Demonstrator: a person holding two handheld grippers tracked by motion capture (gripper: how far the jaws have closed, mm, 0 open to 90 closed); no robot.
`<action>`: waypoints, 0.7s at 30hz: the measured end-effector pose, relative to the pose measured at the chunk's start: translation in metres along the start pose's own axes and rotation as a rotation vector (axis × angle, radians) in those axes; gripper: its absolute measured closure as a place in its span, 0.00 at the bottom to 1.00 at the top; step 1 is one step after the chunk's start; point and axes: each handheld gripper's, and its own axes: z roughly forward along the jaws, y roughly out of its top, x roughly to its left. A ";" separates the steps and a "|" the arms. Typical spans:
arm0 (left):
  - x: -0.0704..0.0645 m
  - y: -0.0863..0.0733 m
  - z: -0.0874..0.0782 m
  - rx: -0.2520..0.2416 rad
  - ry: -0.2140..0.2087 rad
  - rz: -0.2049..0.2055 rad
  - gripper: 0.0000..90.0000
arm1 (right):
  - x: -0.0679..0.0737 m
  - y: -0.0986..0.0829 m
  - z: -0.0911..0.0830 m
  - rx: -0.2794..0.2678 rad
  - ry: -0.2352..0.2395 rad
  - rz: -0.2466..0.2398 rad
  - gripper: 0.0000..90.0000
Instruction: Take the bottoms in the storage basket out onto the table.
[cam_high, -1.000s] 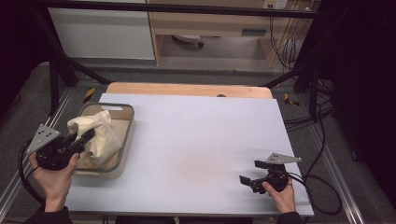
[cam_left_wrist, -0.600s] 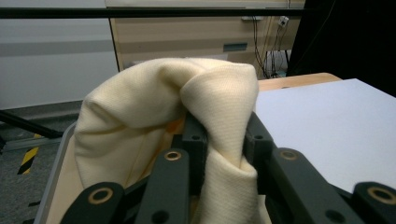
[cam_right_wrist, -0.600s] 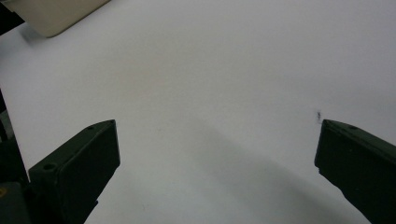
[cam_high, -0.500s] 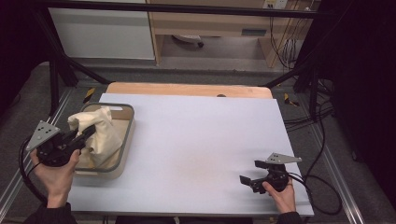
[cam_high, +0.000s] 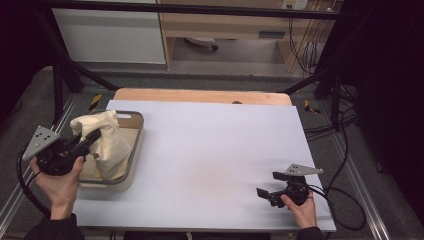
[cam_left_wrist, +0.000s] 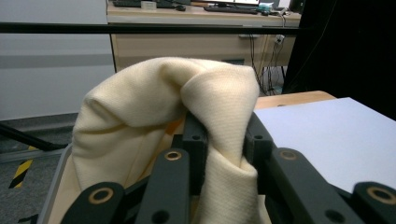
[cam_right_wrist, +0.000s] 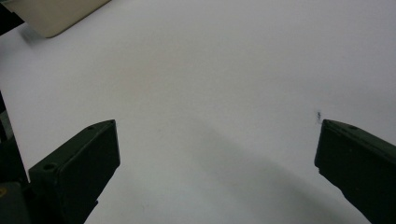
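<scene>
Left gripper: your left gripper (cam_high: 89, 138) sits at the bench's left edge, its jaws clamped on a fold of the cream cloth (cam_high: 107, 142).
Left gripper view: here you see what the high view cannot, the cloth (cam_left_wrist: 187, 107) pinched between the two black jaws, a thick ridge of it bulging up over their tips and a strand hanging down between them.
Cloth, place: it stands bunched in the grey tray (cam_high: 131, 161), which lies at the left side of the bench (cam_high: 215, 150) near your left hand (cam_high: 60, 182).
Cloth, lie: the bundle rises as a tall heap rather than lying flat; its long axis runs up from the tray, with the peak toward the far rim.
Tray: from above, its long sides run from you toward the far edge; the cloth covers most of its floor.
Right gripper: your right gripper (cam_high: 264, 193) rests low at the near right of the bench, pointing left across it.
Right gripper view: your jaws stand wide apart with bare white bench (cam_right_wrist: 210, 84) between them, and a corner of the tray (cam_right_wrist: 51, 18) shows at the top left.
</scene>
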 end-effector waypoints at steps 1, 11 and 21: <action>0.000 0.001 0.000 -0.003 -0.001 -0.002 0.84 | 0.000 0.000 0.000 0.001 -0.001 0.002 0.01; -0.001 0.004 0.000 -0.030 -0.003 -0.013 0.84 | 0.000 0.000 0.001 0.004 -0.002 0.002 0.01; -0.002 0.008 -0.002 -0.058 -0.003 -0.012 0.84 | 0.000 0.000 0.000 0.001 -0.003 0.005 0.01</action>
